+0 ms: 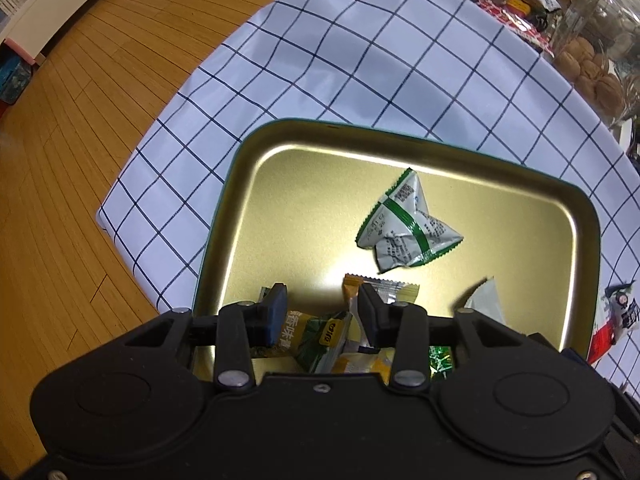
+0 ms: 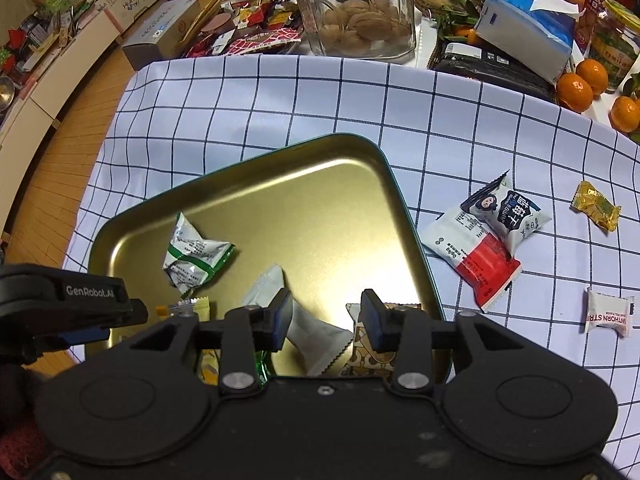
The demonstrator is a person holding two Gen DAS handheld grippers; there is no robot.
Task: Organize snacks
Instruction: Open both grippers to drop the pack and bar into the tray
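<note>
A gold tin tray (image 1: 400, 152) (image 2: 320, 208) with a dark green rim lies on the checked cloth. In it lie a green-and-white packet (image 1: 408, 228) (image 2: 196, 256), a pale grey packet (image 2: 296, 320), a brown patterned packet (image 2: 372, 348) and several yellow and green packets (image 1: 320, 336). My left gripper (image 1: 322, 314) is open and empty above the tray's near end. My right gripper (image 2: 326, 318) is open and empty over the tray's near right corner. Outside the tray lie a red-and-white packet (image 2: 476, 260), a dark blue packet (image 2: 504, 212), a gold candy (image 2: 596, 206) and a white packet (image 2: 608, 312).
A glass jar of walnuts (image 2: 360, 20), a heap of snacks (image 2: 256, 24), a tissue box (image 2: 528, 28), tangerines (image 2: 580, 84) and cans stand along the table's far side. The wooden floor (image 1: 80, 160) is to the left. The left gripper's body (image 2: 60, 304) shows at left.
</note>
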